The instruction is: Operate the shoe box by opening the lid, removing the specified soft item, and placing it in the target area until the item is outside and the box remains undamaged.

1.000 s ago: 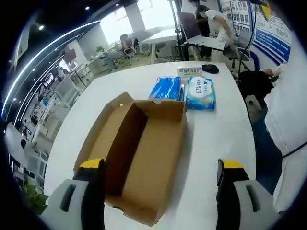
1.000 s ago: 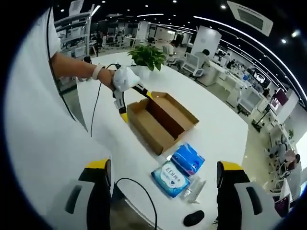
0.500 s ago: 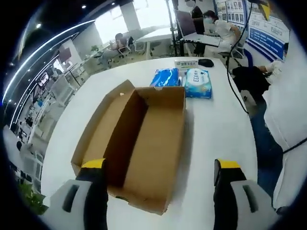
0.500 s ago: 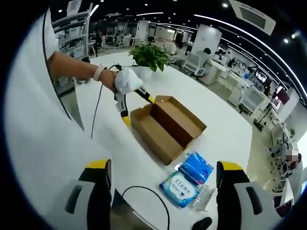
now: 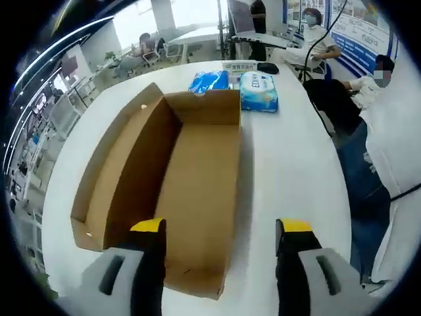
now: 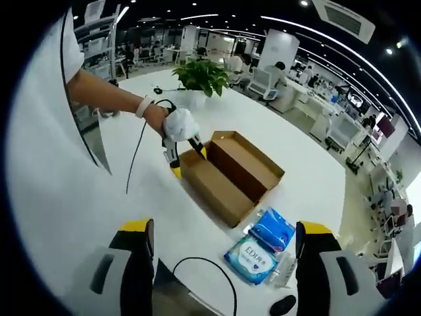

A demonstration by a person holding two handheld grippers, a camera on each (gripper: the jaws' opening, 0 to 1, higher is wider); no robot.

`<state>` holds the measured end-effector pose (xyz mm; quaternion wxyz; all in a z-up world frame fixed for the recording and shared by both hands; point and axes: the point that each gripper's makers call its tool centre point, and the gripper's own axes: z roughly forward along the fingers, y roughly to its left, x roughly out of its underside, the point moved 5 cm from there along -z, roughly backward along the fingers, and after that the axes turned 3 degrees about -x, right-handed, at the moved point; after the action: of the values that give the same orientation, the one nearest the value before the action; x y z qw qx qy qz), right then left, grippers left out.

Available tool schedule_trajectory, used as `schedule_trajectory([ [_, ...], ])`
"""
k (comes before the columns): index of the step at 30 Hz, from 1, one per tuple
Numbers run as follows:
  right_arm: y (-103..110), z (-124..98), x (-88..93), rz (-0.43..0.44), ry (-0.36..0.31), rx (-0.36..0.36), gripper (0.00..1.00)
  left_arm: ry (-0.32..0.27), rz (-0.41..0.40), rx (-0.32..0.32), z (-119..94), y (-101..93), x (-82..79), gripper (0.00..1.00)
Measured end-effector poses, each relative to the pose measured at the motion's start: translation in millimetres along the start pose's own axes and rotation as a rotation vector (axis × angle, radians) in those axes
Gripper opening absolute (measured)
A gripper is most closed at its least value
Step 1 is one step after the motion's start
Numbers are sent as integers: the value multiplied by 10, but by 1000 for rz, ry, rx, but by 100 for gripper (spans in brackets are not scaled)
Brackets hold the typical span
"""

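The brown cardboard shoe box (image 5: 197, 178) lies on the white table (image 5: 296, 164) with its lid (image 5: 112, 164) folded back to the left; its inside looks bare. My left gripper (image 5: 221, 227) is open, its jaws straddling the box's near end just above it. Two blue soft tissue packs (image 5: 209, 81) (image 5: 258, 91) lie on the table beyond the box's far end. In the right gripper view the box (image 6: 230, 174) sits mid-table, with the left gripper (image 6: 189, 162) held by a gloved hand at its end. My right gripper (image 6: 225, 227) is open and holds nothing, well back from the box, with the tissue packs (image 6: 273, 229) (image 6: 252, 255) near it.
A black mouse (image 5: 268, 68) and a small label card (image 5: 240, 66) lie past the packs. A potted plant (image 6: 200, 74) stands at the table's far end. A cable (image 6: 197, 270) loops across the near table. Seated people and office desks surround the table.
My left gripper has moved forward and lower, so its jaws now sit over the box's near end. The box and the packs have stayed put. The right gripper has barely moved.
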<state>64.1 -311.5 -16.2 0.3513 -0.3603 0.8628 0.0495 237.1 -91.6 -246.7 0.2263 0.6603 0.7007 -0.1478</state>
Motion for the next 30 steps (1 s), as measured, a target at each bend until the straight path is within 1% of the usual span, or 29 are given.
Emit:
schedule_trajectory([
  [2, 7, 5, 4, 4, 7, 4, 91, 18, 5, 11, 47, -2, 67, 60],
  [5, 31, 16, 16, 22, 13, 5, 91, 50, -7, 28, 99, -28, 148, 59],
  [10, 52, 30, 32, 36, 18, 7, 91, 69, -4, 37, 140, -33, 208, 48],
  [13, 54, 33, 36, 38, 21, 8, 91, 78, 38, 19, 158, -19, 213, 46],
  [14, 54, 35, 37, 42, 20, 8, 91, 83, 46, 20, 168, -20, 216, 44],
  [16, 52, 38, 38, 43, 22, 8, 91, 83, 42, 28, 170, -24, 213, 38],
  [17, 51, 39, 40, 44, 23, 9, 91, 84, 42, 29, 176, -18, 215, 37],
  [20, 46, 43, 43, 47, 22, 9, 91, 105, 29, 26, 186, -10, 234, 35],
  [25, 39, 51, 77, 51, 29, 4, 90, 104, 36, 28, 203, -1, 235, 26],
  [30, 13, 54, 84, 54, 30, 4, 90, 112, 42, 37, 219, -16, 241, 21],
])
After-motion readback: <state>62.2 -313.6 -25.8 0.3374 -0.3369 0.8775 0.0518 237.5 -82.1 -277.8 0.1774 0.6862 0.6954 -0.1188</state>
